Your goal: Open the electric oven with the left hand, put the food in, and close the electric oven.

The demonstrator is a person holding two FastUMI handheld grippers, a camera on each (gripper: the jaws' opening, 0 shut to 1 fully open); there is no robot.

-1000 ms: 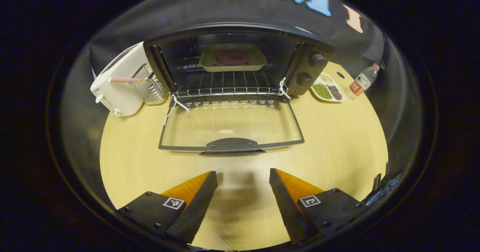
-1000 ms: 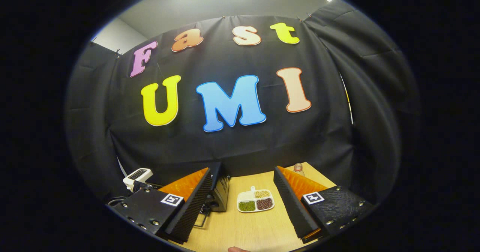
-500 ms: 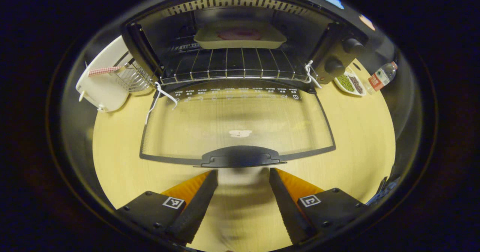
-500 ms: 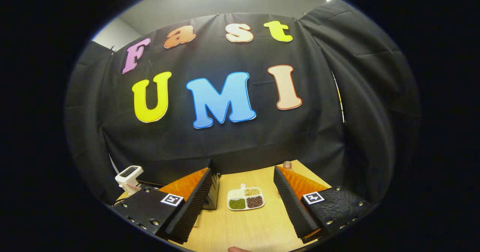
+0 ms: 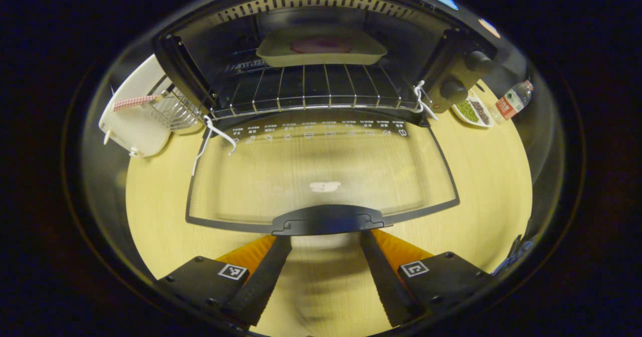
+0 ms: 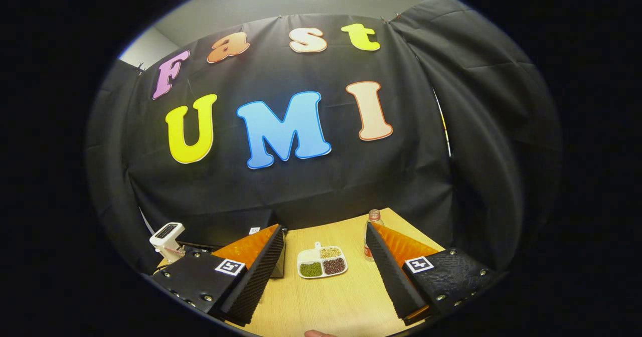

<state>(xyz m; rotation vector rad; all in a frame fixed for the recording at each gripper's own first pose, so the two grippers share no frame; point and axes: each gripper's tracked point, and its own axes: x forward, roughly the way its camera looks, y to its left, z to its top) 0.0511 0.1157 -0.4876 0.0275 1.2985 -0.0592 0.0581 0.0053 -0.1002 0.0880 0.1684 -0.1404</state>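
Observation:
In the left gripper view the black electric oven point(image 5: 451, 71) stands wide open, its glass door point(image 5: 321, 171) folded down flat over the wooden table. A pale tray with reddish food point(image 5: 321, 48) rests deep on the wire rack point(image 5: 306, 89). My left gripper point(image 5: 326, 244) is open, its fingertips reaching just under the door's dark handle point(image 5: 328, 220) without gripping it. In the right gripper view my right gripper point(image 6: 325, 246) is open and holds nothing, raised above the table and facing the cloth wall.
A white toaster point(image 5: 131, 121) with a wire basket point(image 5: 173, 109) sits left of the oven. A divided dish of beans point(image 6: 321, 266) and a water bottle point(image 6: 370, 231) stand right of it. White strings point(image 5: 213, 134) hang from the door hinges.
My left gripper has moved forward toward the oven, so the door handle now sits right at its fingertips. The right gripper has drifted slightly, bringing the bottle into view.

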